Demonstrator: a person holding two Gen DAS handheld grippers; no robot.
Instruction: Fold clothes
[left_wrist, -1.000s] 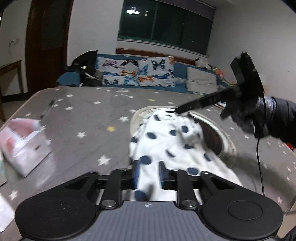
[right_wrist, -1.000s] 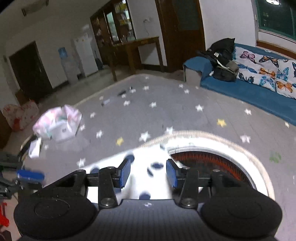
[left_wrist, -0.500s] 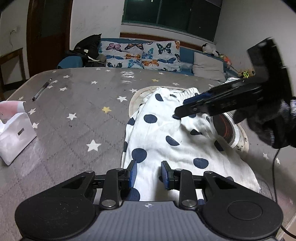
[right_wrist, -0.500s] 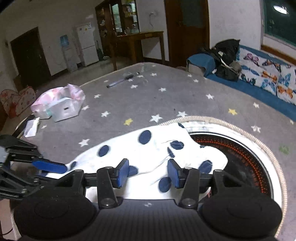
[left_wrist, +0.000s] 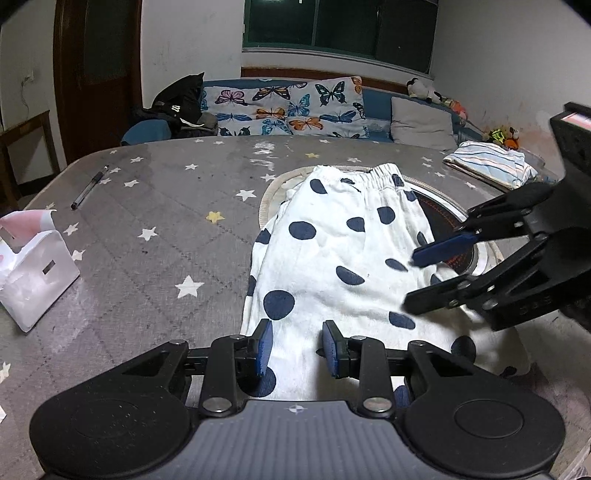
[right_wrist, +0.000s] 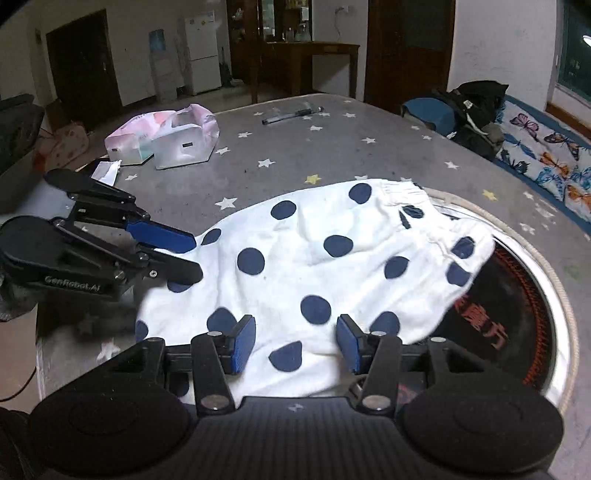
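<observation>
The left hand-held gripper sits low over the near hem of the garment, its blue pads spread apart with white cloth lying between them and nothing clamped. The right hand-held gripper points in from the garment's side edge, its pads likewise parted wide over the fabric and gripping nothing; in the left wrist view its fingers reach in from the right, above the cloth. The garment is a pair of white trousers with navy polka dots, lying mostly flat with slight wrinkles on the bench, which carries a grey star-printed cover. The elastic waistband lies at the far end, and that part of the cloth overlaps a round rope-edged mat with a dark centre. An open white box stands at the left of the bench; its contents cannot be told. A pen lies near the far left edge, and a folded striped cloth rests at the far right.
</observation>
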